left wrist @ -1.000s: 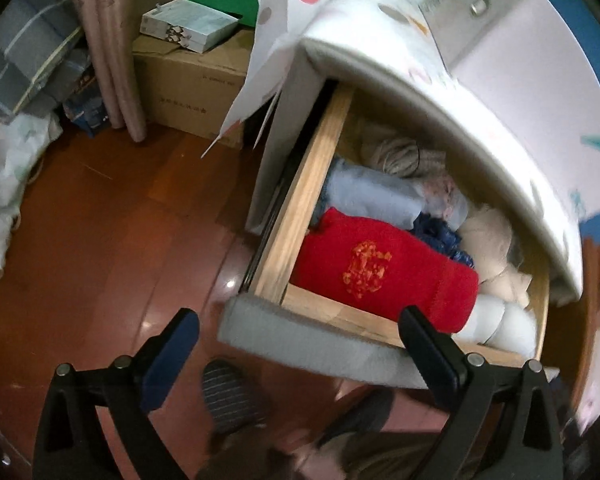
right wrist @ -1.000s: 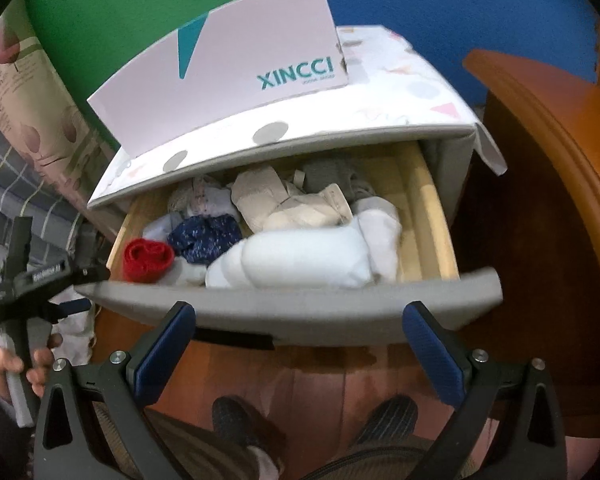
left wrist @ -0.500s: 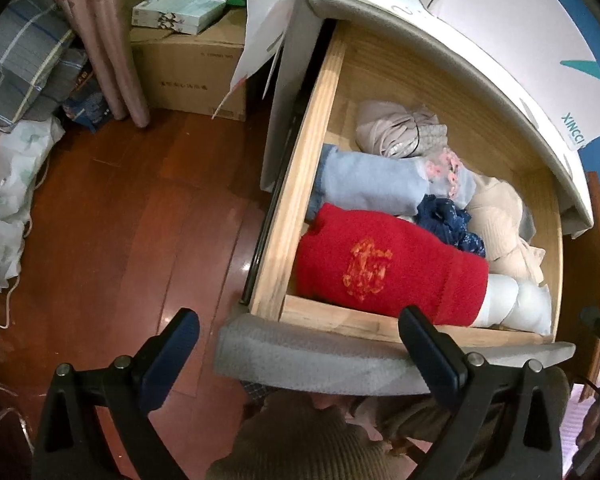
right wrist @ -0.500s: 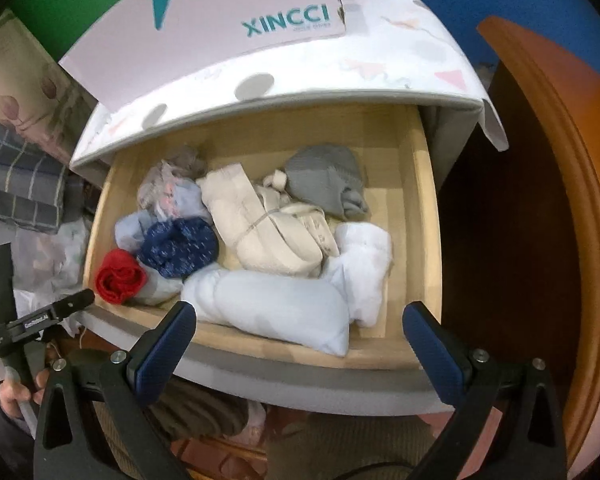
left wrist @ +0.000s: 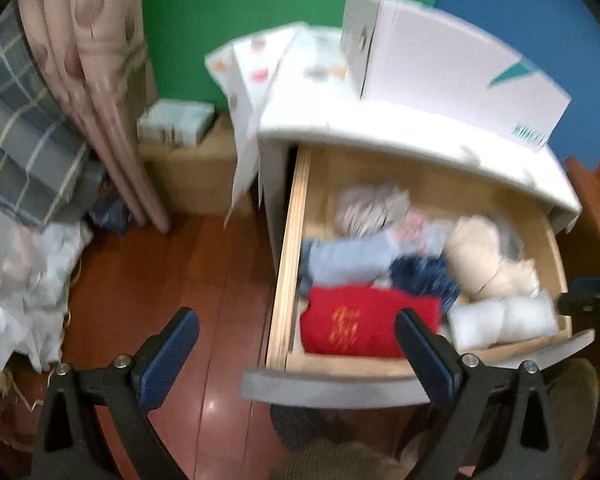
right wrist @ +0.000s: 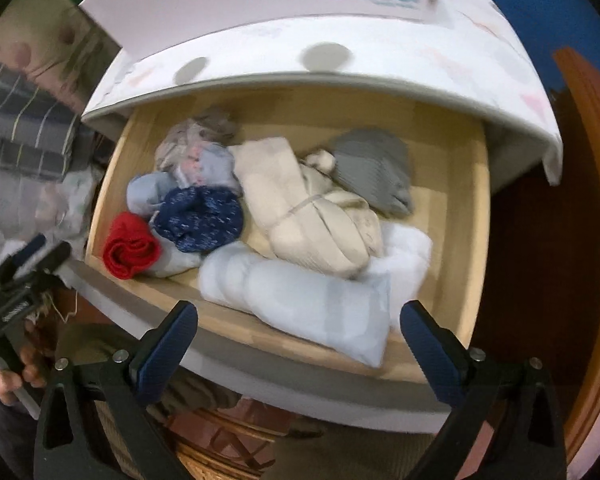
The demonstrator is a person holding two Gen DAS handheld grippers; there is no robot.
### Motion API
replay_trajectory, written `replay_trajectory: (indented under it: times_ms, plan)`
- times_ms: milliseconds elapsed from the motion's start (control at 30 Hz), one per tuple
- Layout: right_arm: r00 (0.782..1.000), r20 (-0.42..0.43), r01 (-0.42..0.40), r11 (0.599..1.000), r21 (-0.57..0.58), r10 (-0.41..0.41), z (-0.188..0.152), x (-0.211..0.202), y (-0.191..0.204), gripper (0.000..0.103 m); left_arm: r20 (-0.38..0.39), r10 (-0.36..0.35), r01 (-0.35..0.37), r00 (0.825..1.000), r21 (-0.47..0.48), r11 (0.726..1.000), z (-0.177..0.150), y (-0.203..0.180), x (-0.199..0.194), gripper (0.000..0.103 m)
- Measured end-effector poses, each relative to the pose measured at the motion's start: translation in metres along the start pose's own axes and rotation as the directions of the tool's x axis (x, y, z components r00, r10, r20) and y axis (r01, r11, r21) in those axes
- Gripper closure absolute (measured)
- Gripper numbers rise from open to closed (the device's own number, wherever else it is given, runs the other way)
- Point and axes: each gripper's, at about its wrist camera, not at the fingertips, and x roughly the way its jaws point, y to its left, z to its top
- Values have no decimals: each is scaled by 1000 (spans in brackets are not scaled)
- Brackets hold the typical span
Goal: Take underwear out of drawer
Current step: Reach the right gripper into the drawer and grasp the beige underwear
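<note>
The wooden drawer stands pulled out, with a grey front. It holds rolled garments: a red roll, a light blue roll, a dark blue speckled one, a beige bundle, a grey piece and a white roll. My left gripper is open and empty, above the drawer's front left corner. My right gripper is open and empty, above the drawer's front edge near the white roll.
A white box marked XINCCI stands on the cabinet top. A cardboard box, curtain and plaid bedding are at the left on the wood floor. Brown wooden furniture flanks the drawer's right side.
Both grippers rose and tilted over the drawer, showing more of its inside. The left view swung left and back; the right one moved closer to the clothes. Both stayed open.
</note>
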Motion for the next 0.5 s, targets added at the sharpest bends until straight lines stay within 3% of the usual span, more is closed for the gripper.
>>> replay_trajectory:
  times_ms: [167,300,500]
  plan:
    - [998,-9,63,996,-57,-63,27,7,13,10,24,-29,28,999,60,998,9,-7,-13,3]
    - [992,-53,106,991,-80,-111,41,28,21,28,3,-13,13,1000,131,991,3,-21,-5,3]
    - [986,-112,120,990,-69,-127,52,60,23,30,-24,-32,35,999,147,989,-5,-30,6,3]
